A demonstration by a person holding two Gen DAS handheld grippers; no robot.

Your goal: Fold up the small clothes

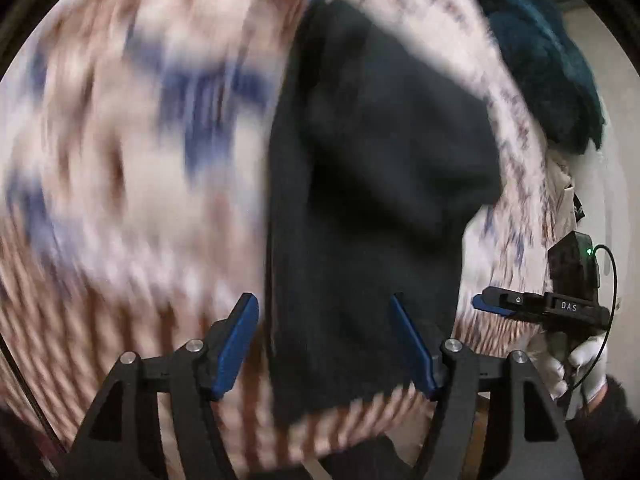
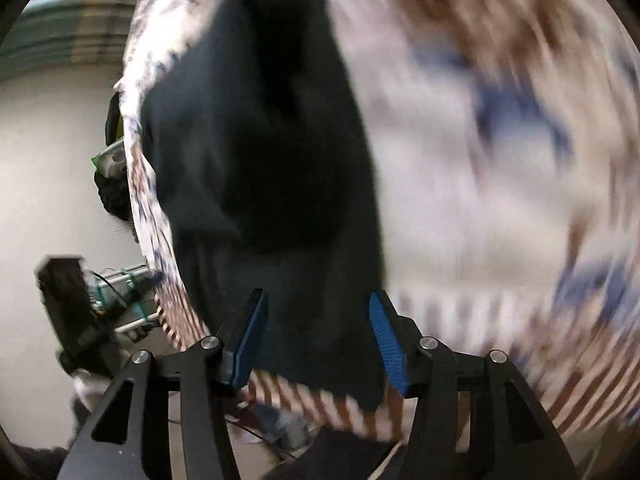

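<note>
A dark navy garment (image 1: 380,160) lies lengthwise on a patterned white, brown and blue cloth (image 1: 120,160). My left gripper (image 1: 322,300) hovers over the garment's near end, blue pads apart and nothing pressed between them. In the right wrist view the same garment (image 2: 260,140) stretches away from my right gripper (image 2: 317,295). Its jaws also stand open above the near hem. The right gripper (image 1: 494,303) shows at the right edge of the left wrist view, held by a white-gloved hand (image 1: 580,364). Both views are motion-blurred.
The patterned cloth (image 2: 480,160) covers the whole work surface. A teal fuzzy item (image 1: 540,60) sits past its far right edge. Pale floor (image 2: 48,160) and some blurred clutter (image 2: 120,300) lie off the surface's left side.
</note>
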